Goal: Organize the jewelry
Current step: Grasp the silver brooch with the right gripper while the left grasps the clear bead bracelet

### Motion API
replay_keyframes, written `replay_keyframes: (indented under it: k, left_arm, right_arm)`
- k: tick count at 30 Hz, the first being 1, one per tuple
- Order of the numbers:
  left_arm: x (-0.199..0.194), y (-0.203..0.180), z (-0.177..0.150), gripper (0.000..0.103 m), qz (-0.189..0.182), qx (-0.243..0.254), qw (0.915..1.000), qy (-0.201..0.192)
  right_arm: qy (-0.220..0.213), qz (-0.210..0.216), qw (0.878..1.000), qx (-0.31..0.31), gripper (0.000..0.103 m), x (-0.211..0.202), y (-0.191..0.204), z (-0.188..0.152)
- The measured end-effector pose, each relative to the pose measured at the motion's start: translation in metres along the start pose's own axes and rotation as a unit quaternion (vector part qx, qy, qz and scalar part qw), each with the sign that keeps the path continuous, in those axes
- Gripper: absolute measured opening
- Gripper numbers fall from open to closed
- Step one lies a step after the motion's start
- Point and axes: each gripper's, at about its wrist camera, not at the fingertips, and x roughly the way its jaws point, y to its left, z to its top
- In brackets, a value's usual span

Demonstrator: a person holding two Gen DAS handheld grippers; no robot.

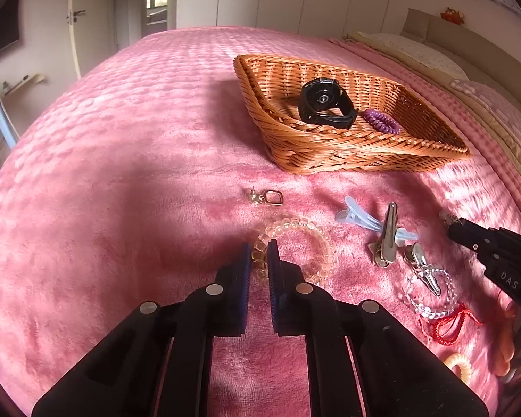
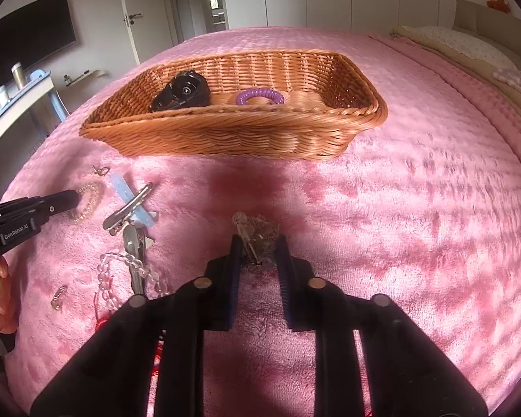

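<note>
The left tool (image 1: 259, 255) is clamped on the near side of a clear coil bracelet (image 1: 295, 243) that lies on the pink bed cover (image 1: 121, 173). The right tool (image 2: 258, 253) is closed on a small clear packet of jewelry (image 2: 257, 232) resting on the same cover. In the right wrist view the wicker basket (image 2: 225, 135) sits at 12 o'clock from the packet, holding a black watch (image 2: 184, 93) at its 9 o'clock end and a purple coil band (image 2: 259, 96) near its middle. At 9 o'clock from the packet lie a pale blue hair clip (image 2: 121, 184), a metal clip (image 2: 128, 206) across it, and a clear bead bracelet (image 2: 121, 271). In the left wrist view a gold earring (image 1: 265, 197) lies at 12 o'clock from the coil bracelet, and a red cord (image 1: 448, 326) at 4 o'clock
</note>
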Motion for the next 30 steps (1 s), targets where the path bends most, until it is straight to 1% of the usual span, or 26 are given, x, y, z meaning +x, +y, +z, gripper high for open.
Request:
replay_keyframes:
  k: [2,4,9,17,24,27,30]
  left_arm:
    - [-0.007,-0.002,-0.003,0.008,-0.002,0.003,0.9999,-0.011]
    - [-0.011,-0.004,-0.006,0.007,-0.005,0.006,0.9998,-0.02]
    - [-0.022,-0.008,-0.008,0.007,-0.011,0.012,0.9989,-0.043]
    - [-0.026,-0.004,-0.008,0.007,-0.023,-0.003,0.9983,-0.053]
    - [-0.027,-0.002,-0.007,0.007,-0.03,-0.006,0.998,-0.056]
    - [-0.027,-0.001,-0.007,0.007,-0.034,-0.007,0.9977,-0.059]
    - [-0.028,0.0,-0.007,0.007,-0.036,-0.008,0.9974,-0.061]
  right_arm:
    - [-0.012,0.009,1.0,-0.001,0.011,-0.007,0.0,-0.001]
    - [-0.021,0.009,1.0,-0.003,0.009,-0.012,-0.001,-0.002]
    - [-0.032,0.011,0.999,-0.005,0.009,-0.018,0.0,-0.002]
    - [-0.042,0.032,0.998,0.019,0.008,-0.026,-0.013,-0.002]
    - [-0.056,0.04,0.997,0.032,0.008,-0.034,-0.019,-0.002]
    - [-0.068,0.049,0.996,0.042,0.008,-0.041,-0.023,0.0]
    - [-0.069,0.057,0.995,0.052,0.008,-0.046,-0.028,0.002]
